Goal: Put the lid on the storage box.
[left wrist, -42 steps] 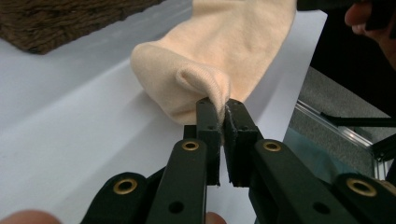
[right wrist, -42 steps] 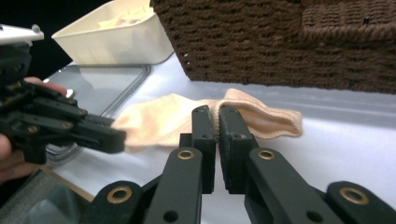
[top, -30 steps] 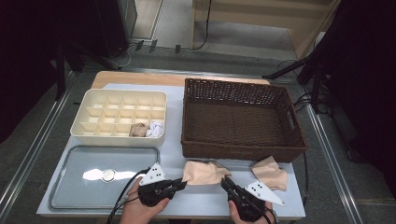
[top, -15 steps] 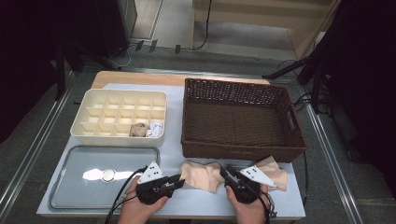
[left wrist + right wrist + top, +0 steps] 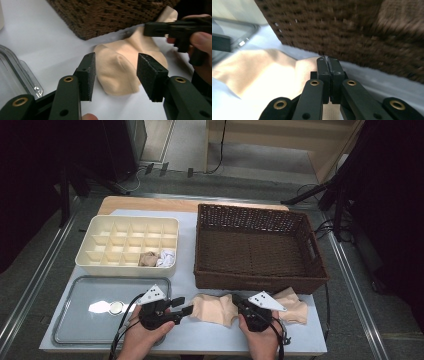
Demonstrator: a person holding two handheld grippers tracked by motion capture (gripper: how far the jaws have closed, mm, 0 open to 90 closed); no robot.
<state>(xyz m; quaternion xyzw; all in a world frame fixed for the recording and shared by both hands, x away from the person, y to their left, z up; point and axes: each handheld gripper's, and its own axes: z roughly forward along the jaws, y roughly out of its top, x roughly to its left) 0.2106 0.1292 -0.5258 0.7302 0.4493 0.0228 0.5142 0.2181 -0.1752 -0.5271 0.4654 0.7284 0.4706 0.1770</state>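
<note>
A beige sock (image 5: pixel 215 309) lies flat on the white table in front of the wicker basket (image 5: pixel 255 282). My left gripper (image 5: pixel 182 306) is open just left of it; in the left gripper view its jaws (image 5: pixel 117 58) frame the sock's near end (image 5: pixel 120 72) without touching it. My right gripper (image 5: pixel 236 299) is shut at the sock's right end, pointing up-left. In the right gripper view its jaws (image 5: pixel 328 58) are pressed together over the sock's edge (image 5: pixel 262 72), and I see no cloth between them. A second beige sock (image 5: pixel 295 304) lies right of the right hand.
A cream compartment box (image 5: pixel 127 220) at the left holds two rolled socks (image 5: pixel 150 259) in its front row. A clear tray (image 5: pixel 75 320) lies at the front left, beside the left hand. The basket wall (image 5: pixel 349 25) stands close ahead of the right gripper.
The right gripper has moved forward and left from the front edge to the middle sock's right end, staying shut. The left gripper has crept slightly right toward the sock.
</note>
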